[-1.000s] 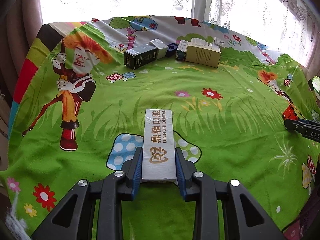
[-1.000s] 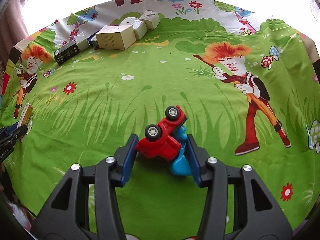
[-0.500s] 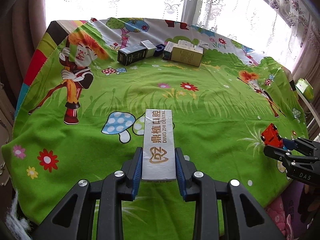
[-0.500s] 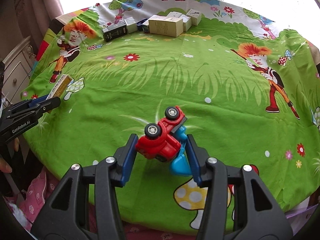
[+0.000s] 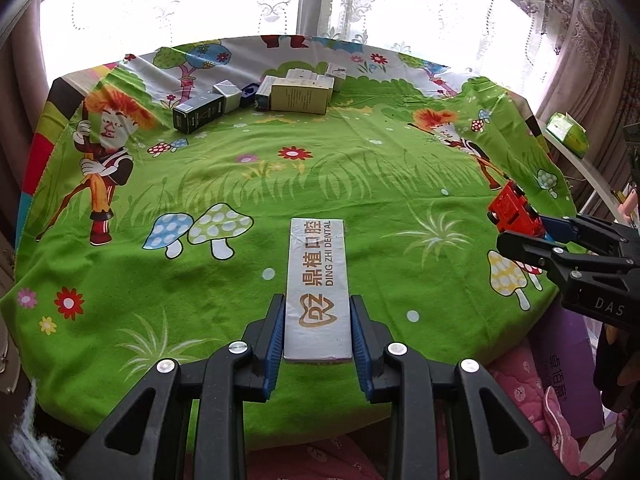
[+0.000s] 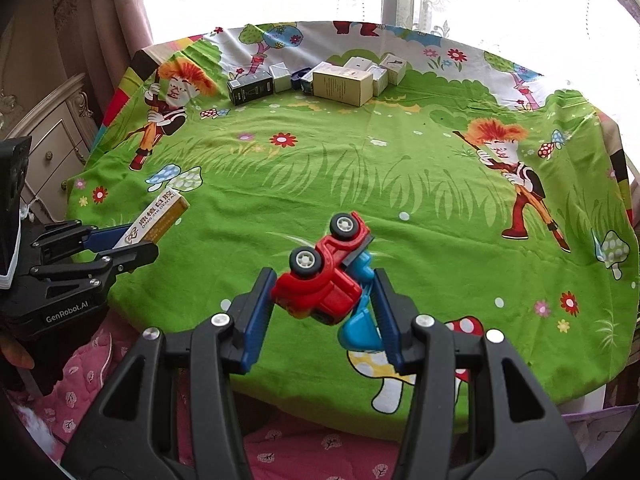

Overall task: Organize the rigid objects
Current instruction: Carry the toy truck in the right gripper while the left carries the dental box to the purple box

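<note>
My left gripper (image 5: 318,332) is shut on a long white dental box (image 5: 318,280) with gold lettering, held above the near edge of the green cartoon tablecloth (image 5: 320,168). It also shows at the left of the right wrist view (image 6: 132,246), with the box (image 6: 158,218). My right gripper (image 6: 324,312) is shut on a red and blue toy truck (image 6: 328,276), tipped on its side, wheels up. The truck (image 5: 514,210) and the right gripper (image 5: 540,236) appear at the right of the left wrist view.
A cluster of small boxes stands at the far side: a black box (image 5: 198,112), a tan box (image 5: 298,98) and white boxes (image 6: 378,70). A cream cabinet (image 6: 48,140) stands left of the table. Pink quilted fabric (image 6: 320,440) lies below the near edge.
Both grippers have pulled back toward the near edge and risen, each keeping its object. More of the table and the pink fabric below has come into view.
</note>
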Available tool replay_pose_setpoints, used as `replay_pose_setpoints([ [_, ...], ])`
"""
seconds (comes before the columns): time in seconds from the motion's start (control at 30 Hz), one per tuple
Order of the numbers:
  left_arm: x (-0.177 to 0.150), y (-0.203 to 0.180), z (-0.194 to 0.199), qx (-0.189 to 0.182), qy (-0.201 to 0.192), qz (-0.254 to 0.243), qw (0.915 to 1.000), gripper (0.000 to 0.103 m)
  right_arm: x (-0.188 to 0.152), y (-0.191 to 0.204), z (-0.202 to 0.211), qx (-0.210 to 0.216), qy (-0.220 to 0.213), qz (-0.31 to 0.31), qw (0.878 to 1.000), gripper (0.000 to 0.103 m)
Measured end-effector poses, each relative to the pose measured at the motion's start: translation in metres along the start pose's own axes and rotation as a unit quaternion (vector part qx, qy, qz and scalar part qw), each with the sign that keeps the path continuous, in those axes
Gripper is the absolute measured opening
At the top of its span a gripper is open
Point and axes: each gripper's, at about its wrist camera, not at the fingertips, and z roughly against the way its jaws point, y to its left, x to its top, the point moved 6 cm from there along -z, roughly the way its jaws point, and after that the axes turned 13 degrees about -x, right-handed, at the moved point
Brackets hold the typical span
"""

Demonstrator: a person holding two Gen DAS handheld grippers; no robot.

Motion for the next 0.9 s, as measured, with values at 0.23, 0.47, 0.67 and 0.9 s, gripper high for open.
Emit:
replay_pose_setpoints([
  [0.23,0.004,-0.057,-0.004,-0.033,0.017,-0.052,0.998,0.032,-0.024,-0.039,0.025,-0.014,0.001,-0.031,0.999,0.052],
  [0.47,-0.008,-0.127,-0.022,-0.078,0.059,-0.121,0.9878,0.032,-0.064,-0.086,0.052,-0.045,0.007,-0.058,0.997,0.052],
  [0.67,-0.02,-0.208,-0.042,-0.134,0.102,-0.197,0.966,0.032,-0.113,-0.141,0.076,-0.099,0.026,-0.091,0.991,0.052],
  [0.9,-0.046,-0.296,-0.071,-0.178,0.158,-0.284,0.9288,0.032,-0.193,-0.224,0.091,-0.17,0.083,-0.165,0.968,0.052],
])
